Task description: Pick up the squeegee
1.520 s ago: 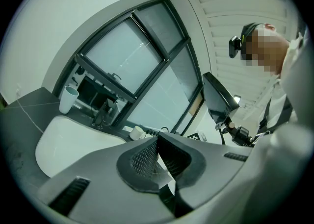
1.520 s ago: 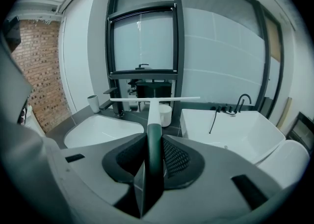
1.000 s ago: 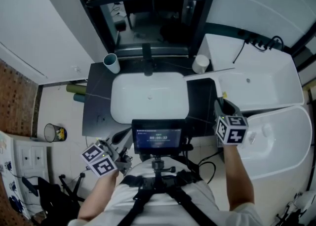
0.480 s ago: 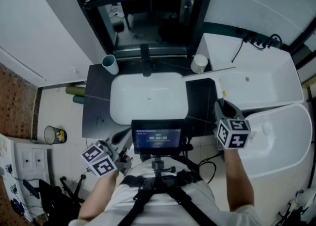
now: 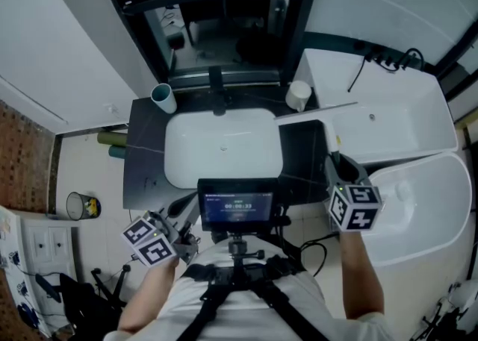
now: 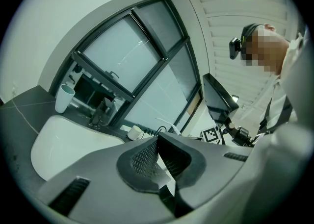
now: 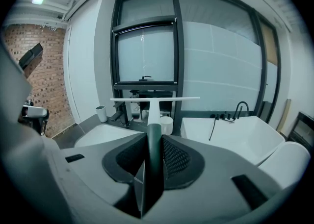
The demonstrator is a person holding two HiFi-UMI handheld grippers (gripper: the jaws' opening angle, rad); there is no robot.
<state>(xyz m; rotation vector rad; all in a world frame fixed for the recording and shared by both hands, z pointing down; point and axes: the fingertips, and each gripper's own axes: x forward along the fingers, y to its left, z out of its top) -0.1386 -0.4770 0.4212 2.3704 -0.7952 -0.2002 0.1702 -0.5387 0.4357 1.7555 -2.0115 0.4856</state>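
Observation:
The squeegee (image 7: 153, 112) has a dark handle and a long white blade. It stands upright between the jaws of my right gripper (image 7: 154, 138), which is shut on the handle, with the blade crosswise above the fingertips. In the head view the blade (image 5: 314, 110) hangs over the right end of the black counter (image 5: 146, 160), ahead of the right gripper (image 5: 336, 164). My left gripper (image 5: 183, 209) rests low at the left near my body. Its jaws (image 6: 158, 142) meet at the tips with nothing between them.
A white sink basin (image 5: 224, 145) sits in the counter with a black faucet (image 5: 218, 89) behind it. A pale cup (image 5: 163, 97) stands back left, a white cup (image 5: 299, 95) back right. A white bathtub (image 5: 396, 130) fills the right side. A small bin (image 5: 78, 203) stands on the floor.
My right gripper has risen a little with the squeegee still in it. The left gripper has not moved.

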